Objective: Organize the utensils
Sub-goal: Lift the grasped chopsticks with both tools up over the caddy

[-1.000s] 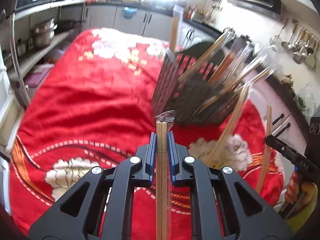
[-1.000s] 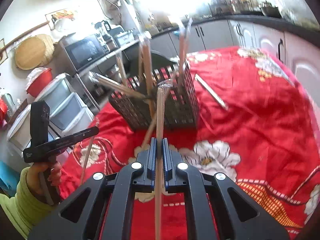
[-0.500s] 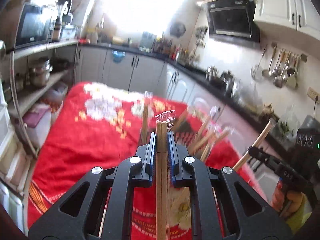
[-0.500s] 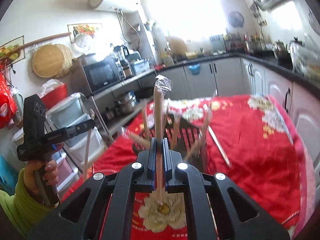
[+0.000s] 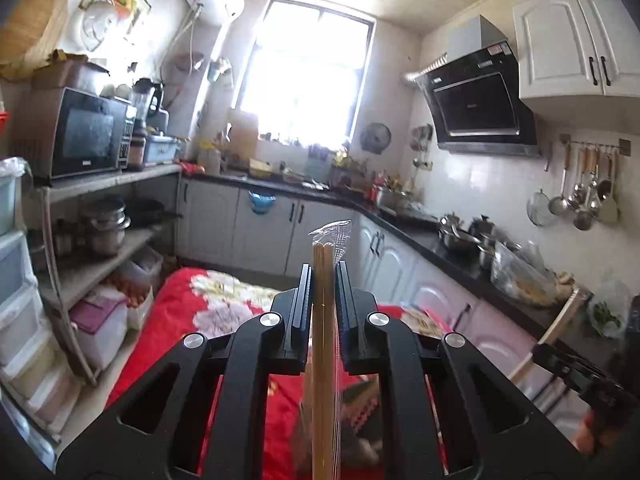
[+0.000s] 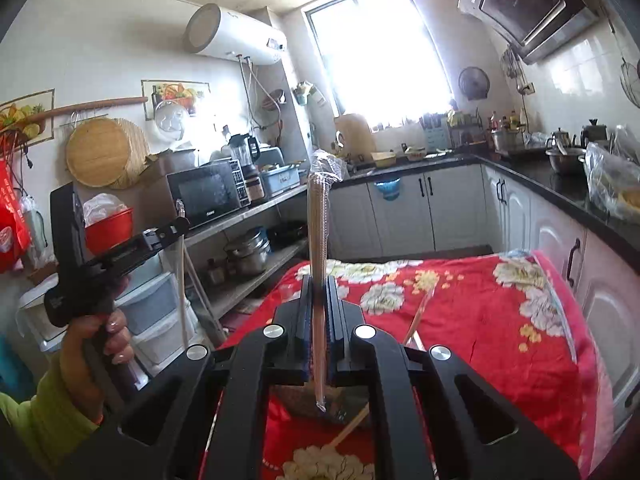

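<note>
You've got a wrapped pair of chopsticks pinched in your left gripper, pale wood in clear plastic, standing upright with the crinkly wrapper tip poking above the jaws. Your right gripper is clamped on a second wrapped pair, also upright, leaning slightly. Below it, the dark basket on the red cloth is mostly hidden.
</note>
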`<action>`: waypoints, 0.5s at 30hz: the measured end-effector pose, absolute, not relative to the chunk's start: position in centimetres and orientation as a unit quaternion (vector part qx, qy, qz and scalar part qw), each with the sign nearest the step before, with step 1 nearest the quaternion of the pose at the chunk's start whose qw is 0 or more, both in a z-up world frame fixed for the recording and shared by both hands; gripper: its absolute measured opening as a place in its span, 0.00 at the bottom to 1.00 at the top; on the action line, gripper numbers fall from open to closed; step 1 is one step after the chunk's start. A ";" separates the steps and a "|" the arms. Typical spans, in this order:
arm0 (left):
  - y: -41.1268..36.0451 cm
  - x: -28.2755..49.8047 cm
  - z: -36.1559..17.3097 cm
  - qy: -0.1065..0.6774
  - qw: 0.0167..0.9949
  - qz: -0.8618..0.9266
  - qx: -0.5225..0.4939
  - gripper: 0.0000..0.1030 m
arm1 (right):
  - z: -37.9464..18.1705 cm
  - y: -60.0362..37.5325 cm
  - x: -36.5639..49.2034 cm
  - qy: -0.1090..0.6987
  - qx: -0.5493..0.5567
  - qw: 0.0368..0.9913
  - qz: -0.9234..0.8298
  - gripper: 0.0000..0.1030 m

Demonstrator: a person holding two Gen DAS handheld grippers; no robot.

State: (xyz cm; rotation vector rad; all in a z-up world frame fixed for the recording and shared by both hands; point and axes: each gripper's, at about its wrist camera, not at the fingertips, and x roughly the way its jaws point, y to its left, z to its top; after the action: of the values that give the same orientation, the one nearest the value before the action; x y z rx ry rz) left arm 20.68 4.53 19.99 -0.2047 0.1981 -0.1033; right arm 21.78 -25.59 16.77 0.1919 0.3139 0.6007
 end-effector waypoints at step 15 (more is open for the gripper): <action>2.4 26.9 17.2 0.032 0.994 -0.007 -0.104 0.07 | 16.4 -26.5 26.8 0.136 0.121 0.953 0.241 0.06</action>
State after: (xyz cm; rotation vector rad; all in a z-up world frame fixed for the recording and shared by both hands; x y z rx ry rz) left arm 26.89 2.40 17.22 -0.2081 0.0644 -0.0132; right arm 26.76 -26.51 16.42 0.2454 0.2754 0.4905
